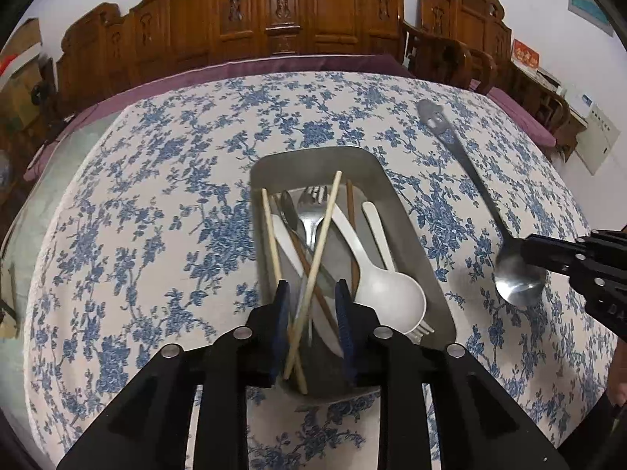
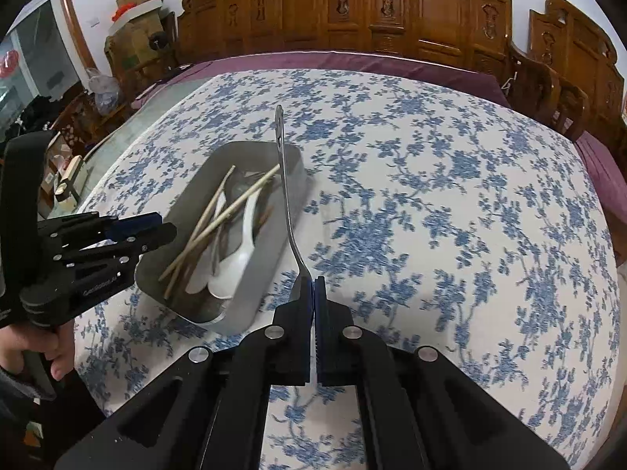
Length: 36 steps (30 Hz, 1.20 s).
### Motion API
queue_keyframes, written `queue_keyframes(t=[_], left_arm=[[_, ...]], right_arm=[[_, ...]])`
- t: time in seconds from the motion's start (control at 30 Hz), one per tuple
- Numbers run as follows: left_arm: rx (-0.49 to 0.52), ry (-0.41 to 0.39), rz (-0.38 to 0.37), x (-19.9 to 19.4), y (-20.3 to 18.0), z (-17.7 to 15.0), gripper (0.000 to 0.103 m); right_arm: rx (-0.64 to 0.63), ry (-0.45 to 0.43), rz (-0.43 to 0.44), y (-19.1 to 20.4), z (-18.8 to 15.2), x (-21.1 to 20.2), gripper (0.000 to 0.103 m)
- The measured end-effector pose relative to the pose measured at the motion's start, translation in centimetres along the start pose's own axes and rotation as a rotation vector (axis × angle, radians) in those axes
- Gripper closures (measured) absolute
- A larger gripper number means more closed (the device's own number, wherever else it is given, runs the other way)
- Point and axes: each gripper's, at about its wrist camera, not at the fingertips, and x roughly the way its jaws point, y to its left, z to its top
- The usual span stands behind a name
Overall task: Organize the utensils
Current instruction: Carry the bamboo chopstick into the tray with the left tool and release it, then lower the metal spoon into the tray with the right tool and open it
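A metal tray [image 1: 407, 211] on the floral tablecloth holds chopsticks [image 1: 321, 235], a metal fork [image 1: 311, 211], white plastic spoons [image 1: 388, 293] and other utensils. My left gripper [image 1: 312, 293] is open, its pads on either side of the crossed chopsticks at the tray's near end. My right gripper [image 2: 313, 286] is shut on the bowl of a long metal spoon [image 2: 286, 188], whose handle points away above the tray [image 2: 250, 297]. In the left wrist view the spoon [image 1: 470, 180] and right gripper [image 1: 548, 258] are to the right of the tray. The left gripper [image 2: 156, 227] shows by the tray.
The table [image 1: 156, 196] carries a blue floral cloth over a purple cover. Carved wooden chairs [image 1: 274, 11] stand behind the far edge. Boxes and clutter [image 2: 133, 39] lie at the far left of the room.
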Motion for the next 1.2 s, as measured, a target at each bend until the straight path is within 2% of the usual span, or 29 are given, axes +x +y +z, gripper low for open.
queue_keyframes(t=[0.4, 0.83, 1.2], left_arm=[[-0.014, -0.053, 0.017, -2.9, 3.0, -0.3, 0.056], [-0.022, -0.078, 0.036, -4.1, 4.7, -0.7, 0.052], [-0.024, -0.072, 0.041, -4.1, 5.0, -0.9, 0.051]], right_arm=[[-0.018, 0.007, 0.052, 4.4, 1.9, 2.0, 0.101], [-0.006, 0.068, 0.07, 7.4, 1.7, 5.8, 0.101], [0.05, 0.093, 0.034, 6.8, 1.7, 8.2, 0.1]])
